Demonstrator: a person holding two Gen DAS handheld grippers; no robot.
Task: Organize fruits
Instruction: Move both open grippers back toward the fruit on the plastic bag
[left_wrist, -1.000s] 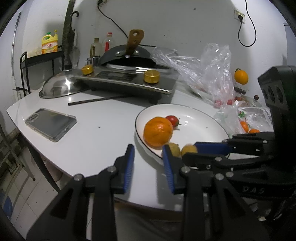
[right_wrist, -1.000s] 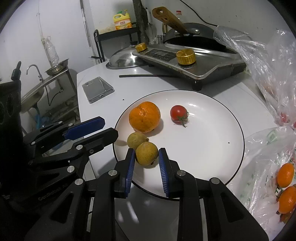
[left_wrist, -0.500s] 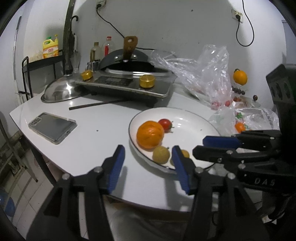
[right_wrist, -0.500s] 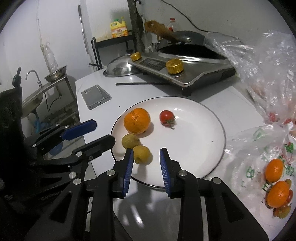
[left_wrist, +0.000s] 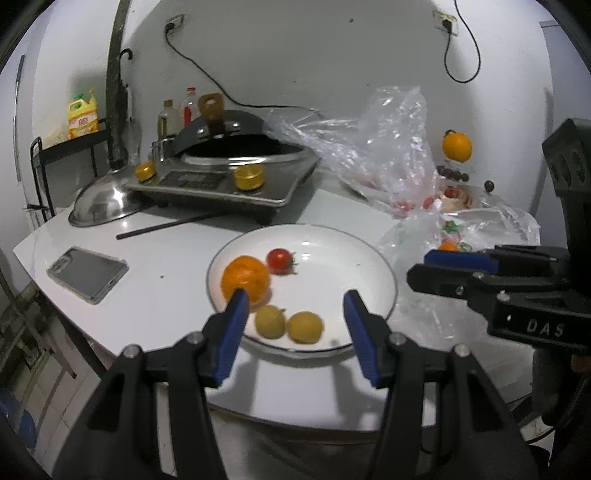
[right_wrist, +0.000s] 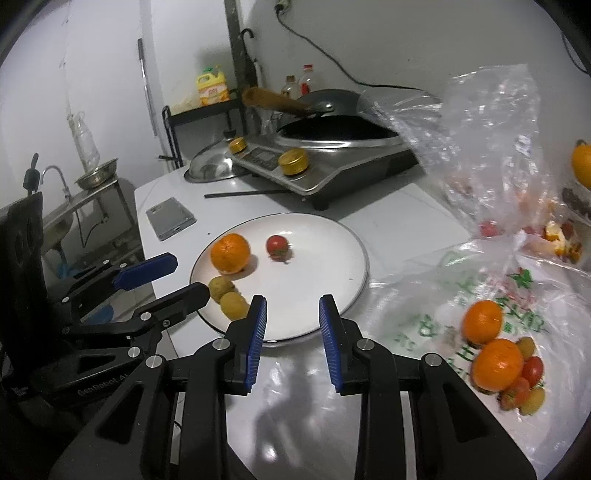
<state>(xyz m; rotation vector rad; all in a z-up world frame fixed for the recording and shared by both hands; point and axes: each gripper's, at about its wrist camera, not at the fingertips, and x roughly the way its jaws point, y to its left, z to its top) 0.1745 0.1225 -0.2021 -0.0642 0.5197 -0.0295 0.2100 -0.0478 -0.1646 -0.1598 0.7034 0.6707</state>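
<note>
Left tool: I see its blue pads standing wide apart with nothing between them. It hovers above the near rim of the plate; the two yellow fruits show through the gap, lying on the plate below.
Right tool: I see its pads parted to a narrower gap, and nothing is gripped. It hangs over the near edge of the plate, beside the bag of fruit.
Plate: white, round, flat on the counter, just in front of the cooker.
Orange: on the left part of the plate, upright, close to the tomato.
Tomato: small, red, just behind and to the right of the orange.
Yellow fruits: two, side by side at the near rim of the plate, close together; from the left wrist view I cannot tell whether they touch, but from the right wrist view they appear to.
Bag: clear plastic, printed in green, lying open on the counter to the right of the plate. Inside lie two oranges and several small red and yellow fruits.
Second bag: clear, crumpled, standing behind the plate next to the cooker.
Cooker: steel, with two gold knobs and a dark wok on top.
Phone: face up on the counter, well left of the plate.
Lid: steel dome, left of the cooker.
</note>
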